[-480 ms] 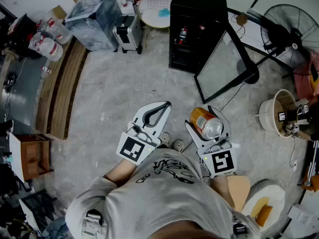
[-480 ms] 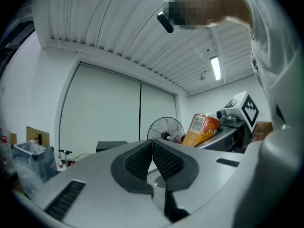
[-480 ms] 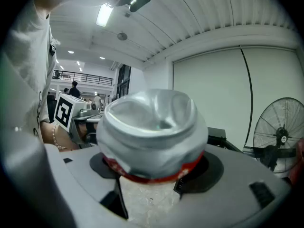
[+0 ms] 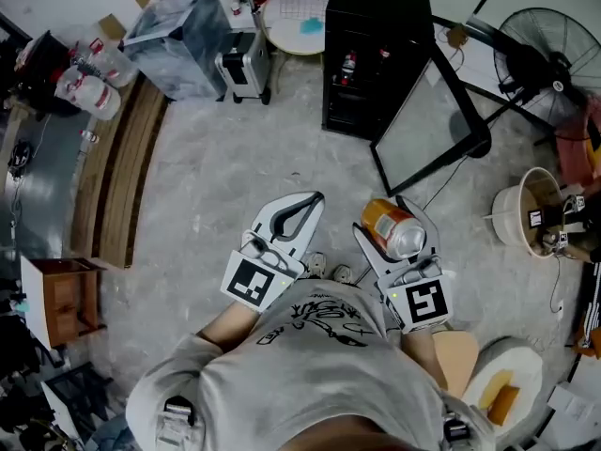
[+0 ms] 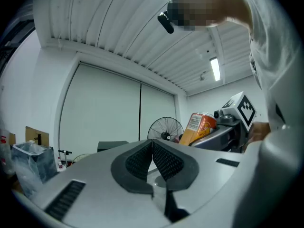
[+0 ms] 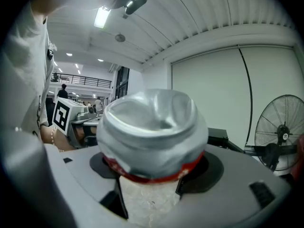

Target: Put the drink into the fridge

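Fridge (image 4: 385, 7) inside too dark, items there too small to ID; fan (image 4: 549, 59) clipped at rt edge.

— What is gleaming in the right gripper (image 4: 388, 222)?
— The drink can (image 6: 152, 127): its bare metal end is shining smooth and silvery, and its orange side is looking glossy. The left gripper (image 5: 152, 158) is showing matt grey plastic and ribbed black pads (image 5: 167, 164).
— And below?
— The floor (image 4: 216, 158) is looking like rough, mottled concrete, and the fridge (image 4: 371, 26) is shining glossy black.

Orange drink can (image 4: 392, 231) in right gripper (image 4: 384, 221)
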`<state>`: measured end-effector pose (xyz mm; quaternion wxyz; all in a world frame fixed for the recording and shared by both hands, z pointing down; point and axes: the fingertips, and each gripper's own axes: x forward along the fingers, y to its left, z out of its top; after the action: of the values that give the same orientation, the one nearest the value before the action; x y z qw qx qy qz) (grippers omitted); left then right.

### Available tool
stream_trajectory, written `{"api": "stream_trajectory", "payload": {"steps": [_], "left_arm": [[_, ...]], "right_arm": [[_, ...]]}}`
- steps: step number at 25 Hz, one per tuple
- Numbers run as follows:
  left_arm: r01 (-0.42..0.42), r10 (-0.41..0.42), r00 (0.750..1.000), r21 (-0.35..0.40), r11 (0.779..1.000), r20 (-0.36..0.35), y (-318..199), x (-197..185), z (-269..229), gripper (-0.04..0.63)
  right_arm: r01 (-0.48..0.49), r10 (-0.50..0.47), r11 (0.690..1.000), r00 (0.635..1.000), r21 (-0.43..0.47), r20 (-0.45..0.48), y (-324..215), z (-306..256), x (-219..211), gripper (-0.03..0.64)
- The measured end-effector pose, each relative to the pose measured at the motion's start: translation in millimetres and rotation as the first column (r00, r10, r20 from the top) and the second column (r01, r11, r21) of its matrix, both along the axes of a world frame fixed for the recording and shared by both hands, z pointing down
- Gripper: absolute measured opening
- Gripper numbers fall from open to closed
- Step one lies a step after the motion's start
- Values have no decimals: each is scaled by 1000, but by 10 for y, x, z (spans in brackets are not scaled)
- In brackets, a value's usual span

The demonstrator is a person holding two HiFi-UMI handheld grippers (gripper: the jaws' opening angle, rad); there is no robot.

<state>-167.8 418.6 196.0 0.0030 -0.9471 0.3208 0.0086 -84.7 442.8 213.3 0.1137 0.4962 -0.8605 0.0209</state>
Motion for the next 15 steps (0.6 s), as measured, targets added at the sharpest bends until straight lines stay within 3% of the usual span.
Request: {"api": "stream_trajectory", "payload": {"steps": [7, 15], "left_arm": [[-4, 4, 1000, 3, 1000, 3, -130, -160, -18, 21], [-14, 14, 1000, 6, 1000, -2, -265, -92, -27, 21]], "right_arm": [[-17, 17, 1000, 1000, -2, -13, -127, 10, -95, 338], [-32, 32, 999, 999, 9, -18, -286, -6, 5, 339]]}}
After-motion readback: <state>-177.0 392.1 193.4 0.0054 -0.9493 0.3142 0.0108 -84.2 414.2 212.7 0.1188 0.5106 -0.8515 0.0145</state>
